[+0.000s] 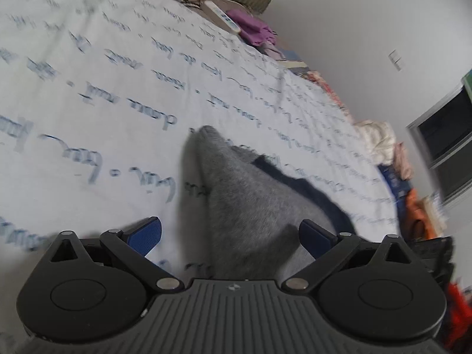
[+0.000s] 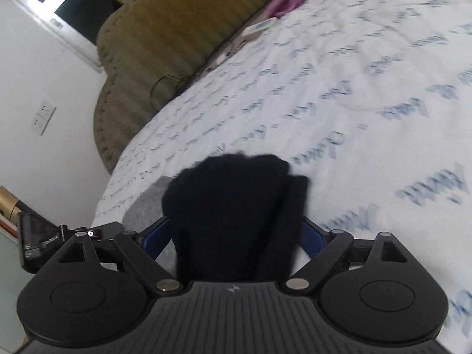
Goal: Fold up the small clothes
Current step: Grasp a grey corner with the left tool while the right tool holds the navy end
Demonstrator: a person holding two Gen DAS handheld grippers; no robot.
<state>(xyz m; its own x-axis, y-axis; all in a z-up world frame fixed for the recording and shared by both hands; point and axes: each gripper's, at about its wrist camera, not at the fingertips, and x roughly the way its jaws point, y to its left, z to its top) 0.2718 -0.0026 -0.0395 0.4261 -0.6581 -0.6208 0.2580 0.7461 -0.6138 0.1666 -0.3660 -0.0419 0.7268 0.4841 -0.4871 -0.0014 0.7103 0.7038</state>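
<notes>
Lengthwise, grey sock [image 1: 244,194] points away between spread left claw [image 1: 230,236]; right claw [image 2: 236,236] apart

The bed [image 1: 103,94] is covered with a white sheet [image 2: 368,94] printed with rows of blue handwriting. On it lie a grey sock [image 1: 250,206] and a dark sock [image 2: 230,206] (they touch each other). Near the far edge lie a purple cloth [image 1: 253,28] and a white power strip [image 1: 224,16].
</notes>
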